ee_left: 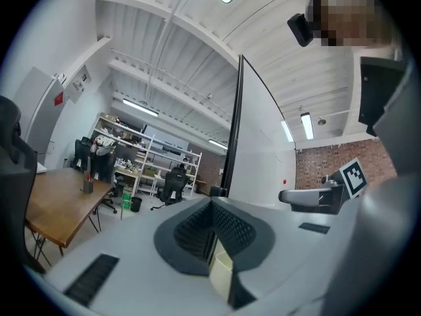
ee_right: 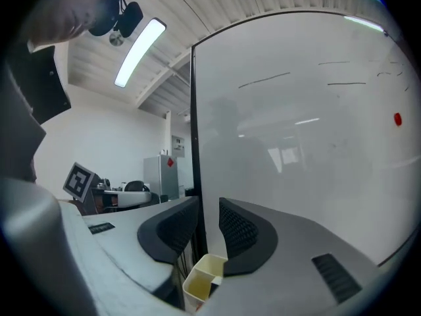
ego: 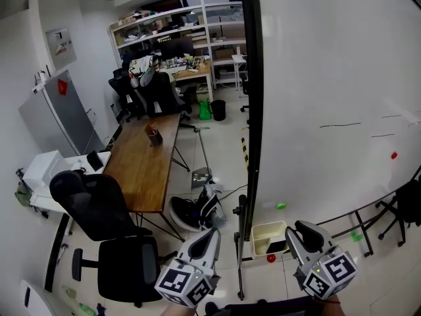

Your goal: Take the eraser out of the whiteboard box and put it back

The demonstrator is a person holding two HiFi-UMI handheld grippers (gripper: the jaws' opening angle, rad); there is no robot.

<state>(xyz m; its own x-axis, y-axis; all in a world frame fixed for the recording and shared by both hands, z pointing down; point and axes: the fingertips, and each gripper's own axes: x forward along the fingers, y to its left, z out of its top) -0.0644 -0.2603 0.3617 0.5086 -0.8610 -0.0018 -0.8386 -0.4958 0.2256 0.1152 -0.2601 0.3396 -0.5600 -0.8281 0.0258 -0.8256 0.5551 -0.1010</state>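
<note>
Right gripper [ego: 304, 228]: jaws narrowly apart, empty. Left gripper [ego: 212, 232]: jaws together, empty. Whiteboard box [ego: 268, 237] below both. Risk: the right's narrow gap could butt the eraser [ego: 277, 247] rather than straddle it.

Dark cup [ego: 154, 135] on wooden table [ego: 141, 170]

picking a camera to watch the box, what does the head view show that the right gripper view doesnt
Only the head view: the wooden table, the shelves and a green dot low on the whiteboard.

Only the right gripper view: a straight look between the jaws of the right gripper, which stand apart with nothing between them.

Both: the whiteboard, its red dot, the fridge, and the box at the whiteboard's foot. The box is whole in the head view and partly hidden under the jaws in the other.
</note>
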